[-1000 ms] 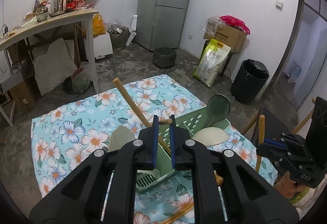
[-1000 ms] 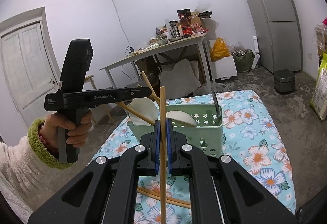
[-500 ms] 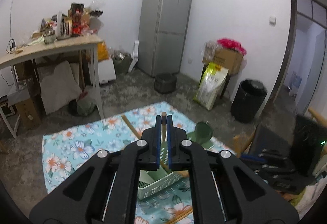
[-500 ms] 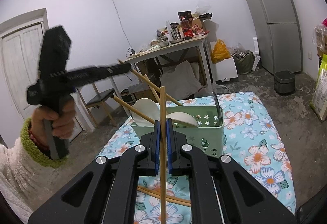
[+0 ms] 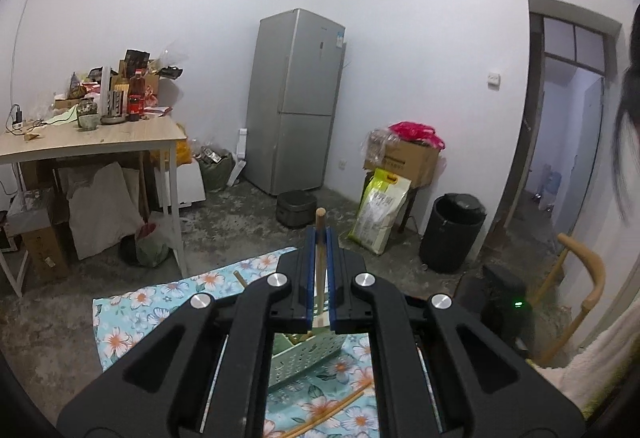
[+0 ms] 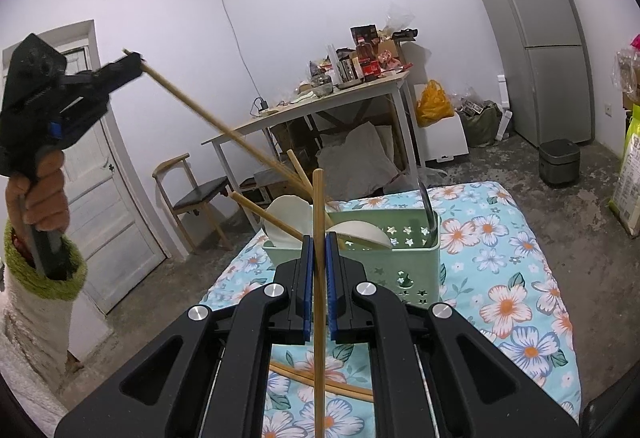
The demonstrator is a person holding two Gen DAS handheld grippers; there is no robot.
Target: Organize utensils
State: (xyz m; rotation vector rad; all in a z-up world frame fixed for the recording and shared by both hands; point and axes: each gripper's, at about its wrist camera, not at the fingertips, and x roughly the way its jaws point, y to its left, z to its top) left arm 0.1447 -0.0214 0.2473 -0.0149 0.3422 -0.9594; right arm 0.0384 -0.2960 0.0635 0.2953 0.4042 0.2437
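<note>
Since a second ago the left gripper (image 6: 134, 61) has risen up and away from the green caddy (image 6: 400, 250), clenched on a long wooden handle (image 6: 224, 130) whose lower end still reaches the caddy. The right gripper (image 6: 319, 258) pinches an upright wooden chopstick (image 6: 319, 278) just before the caddy on the floral cloth (image 6: 512, 278).

Both wrist views: even, cool indoor light, soft shadows, no glare. Strong fisheye bending with black vignetted corners. Slight motion blur on the left claw (image 6: 134, 63) at far left; the rest reasonably sharp.
</note>
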